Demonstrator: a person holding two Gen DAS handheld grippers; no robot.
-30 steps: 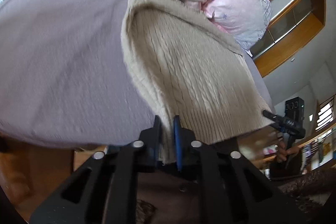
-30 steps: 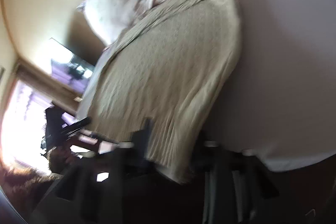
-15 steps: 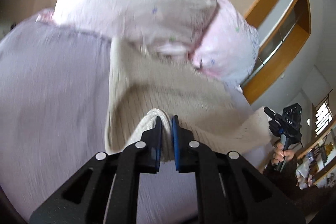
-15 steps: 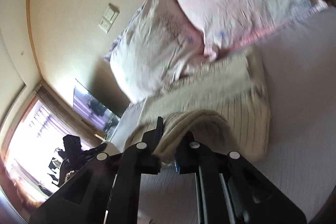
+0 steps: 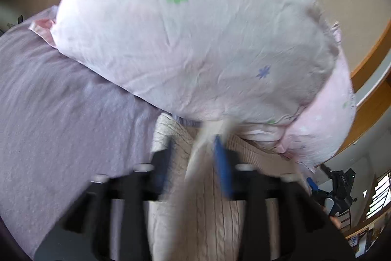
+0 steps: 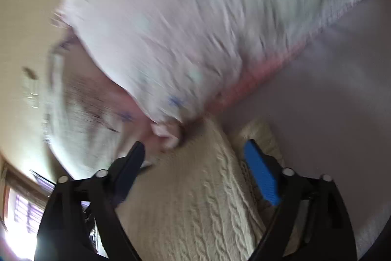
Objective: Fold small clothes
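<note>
A cream cable-knit sweater lies doubled over on a lilac bed sheet, its folded end against the pillows. My left gripper has its jaws apart, blurred by motion, with the sweater's hem edge loose between them. In the right wrist view the sweater lies under my right gripper, whose jaws stand wide apart over the top layer and hold nothing.
Two white-and-pink patterned pillows sit right behind the sweater, also in the right wrist view. A wooden frame runs at the right. The lilac sheet spreads to the right.
Both grippers carried the sweater's hem up toward the pillows, folding it in half, then opened and let go of it.
</note>
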